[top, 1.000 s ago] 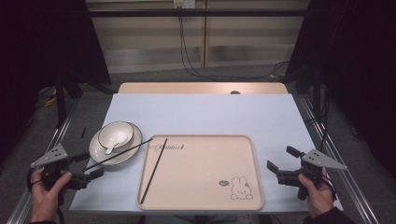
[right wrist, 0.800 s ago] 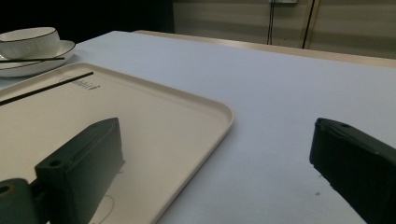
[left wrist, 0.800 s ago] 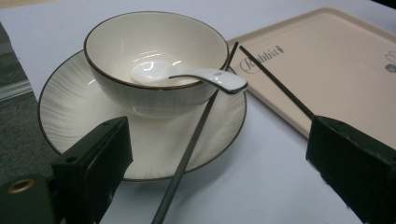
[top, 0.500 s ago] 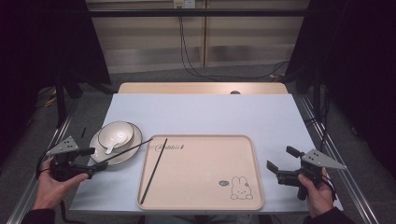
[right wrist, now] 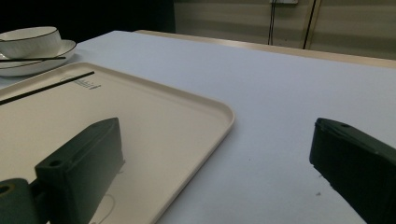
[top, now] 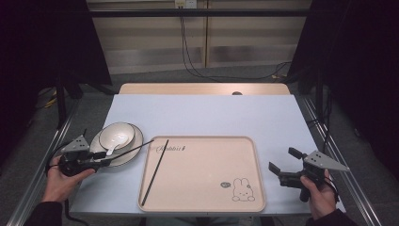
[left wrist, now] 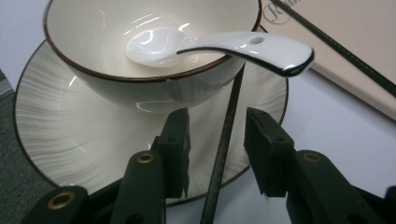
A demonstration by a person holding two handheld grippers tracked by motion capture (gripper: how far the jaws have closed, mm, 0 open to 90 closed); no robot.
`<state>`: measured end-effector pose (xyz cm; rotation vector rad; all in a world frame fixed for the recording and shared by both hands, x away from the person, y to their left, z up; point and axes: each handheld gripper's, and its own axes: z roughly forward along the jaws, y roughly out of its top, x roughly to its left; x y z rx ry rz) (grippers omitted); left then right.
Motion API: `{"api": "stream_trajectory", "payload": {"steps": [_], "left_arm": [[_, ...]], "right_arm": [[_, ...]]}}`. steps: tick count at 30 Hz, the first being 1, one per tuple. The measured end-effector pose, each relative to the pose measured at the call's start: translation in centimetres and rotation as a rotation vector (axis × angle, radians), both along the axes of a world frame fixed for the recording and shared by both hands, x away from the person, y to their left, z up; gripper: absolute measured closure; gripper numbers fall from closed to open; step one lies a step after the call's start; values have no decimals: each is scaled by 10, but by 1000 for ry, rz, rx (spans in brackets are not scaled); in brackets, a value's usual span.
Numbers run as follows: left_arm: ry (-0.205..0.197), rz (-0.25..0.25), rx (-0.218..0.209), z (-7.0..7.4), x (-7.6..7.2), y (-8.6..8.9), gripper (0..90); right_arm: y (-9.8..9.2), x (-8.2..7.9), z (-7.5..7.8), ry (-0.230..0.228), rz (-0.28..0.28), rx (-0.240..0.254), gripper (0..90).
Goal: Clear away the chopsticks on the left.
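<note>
Jaws on my left gripper (left wrist: 217, 135) have just been closing round the chopstick (left wrist: 227, 140), narrow now w/ gaps either side, pads not yet pressing. It lies across the plate (left wrist: 56, 140) rim by the table's (top: 207, 113) left edge, tip reaching the tray's (top: 256, 179) near-left corner. Grab looks imminent. Left hand (top: 59, 181) low, gripper roughly level; right gripper (top: 286, 165) wide, idle at the right edge.
</note>
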<state>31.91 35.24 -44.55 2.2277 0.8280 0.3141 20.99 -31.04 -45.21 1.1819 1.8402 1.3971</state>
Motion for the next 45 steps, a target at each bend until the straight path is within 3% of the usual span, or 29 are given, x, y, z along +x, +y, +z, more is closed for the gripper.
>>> {"api": "stream_trajectory", "payload": {"steps": [2,5,9,10,11,12,15,17,22,28,30,39,45], "left_arm": [[5,2,-12,-2,1,-2,651],[1,-16,19,-4,3,-3,675],[5,-31,8,-7,2,-6,704],[-7,-35,31,-6,2,-7,715],[-4,-27,27,-7,2,-8,720],[-10,-38,19,-8,2,-8,739],[0,-64,46,-8,5,-9,789],[12,-74,31,-9,5,-11,802],[12,-97,43,-9,6,-14,842],[18,-87,12,-8,4,-16,856],[22,-80,22,-5,3,-14,857],[47,-59,-62,0,-5,-12,858],[58,-46,-89,2,-10,-12,858]], "right_arm": [[0,0,0,1,-1,1,24],[0,0,0,2,-1,0,24],[0,0,0,1,1,0,24],[1,0,0,3,0,1,24],[1,0,0,2,2,1,24],[0,0,0,1,4,-1,24],[0,0,0,1,3,0,24],[0,0,0,-2,3,-2,24],[0,0,0,0,3,0,24],[0,0,0,1,3,0,24],[0,-1,0,2,1,1,24],[0,0,0,0,3,1,24],[0,0,0,-1,3,2,24]]}}
